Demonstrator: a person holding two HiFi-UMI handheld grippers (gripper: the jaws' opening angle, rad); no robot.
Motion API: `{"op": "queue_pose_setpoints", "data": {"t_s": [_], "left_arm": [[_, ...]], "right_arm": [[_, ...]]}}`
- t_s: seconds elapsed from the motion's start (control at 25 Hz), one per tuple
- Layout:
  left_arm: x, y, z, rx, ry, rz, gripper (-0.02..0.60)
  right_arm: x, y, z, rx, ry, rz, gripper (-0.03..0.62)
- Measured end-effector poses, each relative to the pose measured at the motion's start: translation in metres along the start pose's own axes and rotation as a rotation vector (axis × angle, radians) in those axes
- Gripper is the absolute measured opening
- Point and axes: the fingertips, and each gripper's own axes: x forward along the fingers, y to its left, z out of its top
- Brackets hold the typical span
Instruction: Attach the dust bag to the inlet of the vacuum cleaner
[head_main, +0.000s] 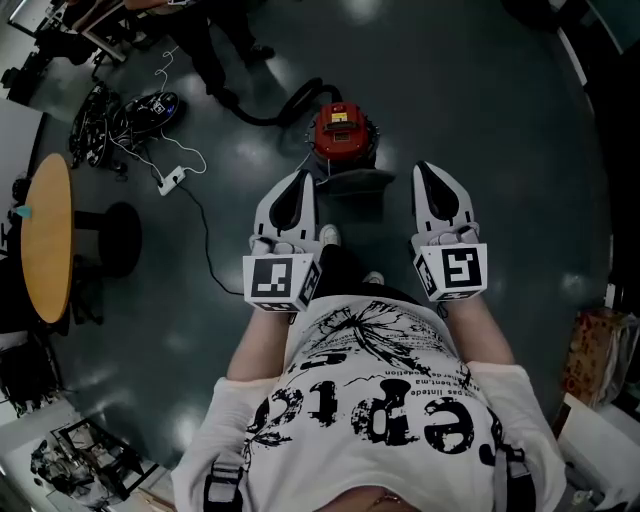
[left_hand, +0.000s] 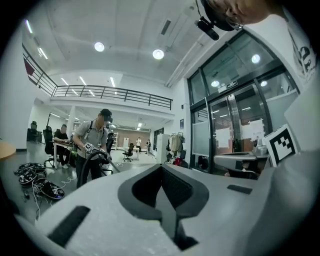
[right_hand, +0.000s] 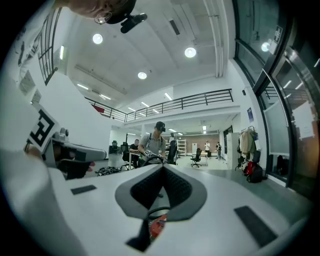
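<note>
While the red vacuum cleaner (head_main: 340, 133) stands on the dark floor (head_main: 480, 110) just ahead of our shoes (head_main: 328, 234), we hold both grippers level over it, one to each side. A grey shape (head_main: 356, 188) lies against the machine's near side. It may be the dust bag, but from this height we cannot be sure. A black hose (head_main: 283, 108) curls away from the vacuum's left.

Our left gripper (head_main: 303, 176) has its jaws fully together with nothing between them, and its marker cube (head_main: 277, 280) faces up near our chest. Our right gripper (head_main: 424, 168) matches it: tips meeting, nothing held. In the right gripper view, a sliver of the red vacuum shows through the gap lower down between its fingers. Both forearms reach straight forward from the body, elbows bent, with the two grippers well apart and roughly parallel.

Farther out, a white power strip (head_main: 172, 181) and a tangle of cables (head_main: 95, 125) lie on the floor to the left, near a round wooden table (head_main: 48, 235). Another person (left_hand: 92, 145) stands across the hall.
</note>
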Motion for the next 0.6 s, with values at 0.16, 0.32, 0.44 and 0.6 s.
{"op": "queue_pose_setpoints", "data": {"t_s": [0.16, 0.32, 0.44, 0.6], "left_arm": [[-0.001, -0.008, 0.001, -0.014, -0.002, 0.002, 0.005], [0.000, -0.016, 0.006, -0.012, -0.016, -0.010, 0.005], [0.000, -0.019, 0.007, -0.004, -0.021, -0.011, 0.005], [0.002, -0.015, 0.005, -0.034, -0.023, 0.002, 0.005]], "right_arm": [[-0.006, 0.001, 0.005, -0.001, -0.013, 0.003, 0.002], [-0.013, -0.004, 0.010, -0.008, -0.014, -0.006, 0.002], [-0.016, -0.006, 0.011, -0.027, -0.014, -0.006, 0.002], [-0.016, -0.008, 0.011, -0.044, -0.016, -0.006, 0.002]]}}
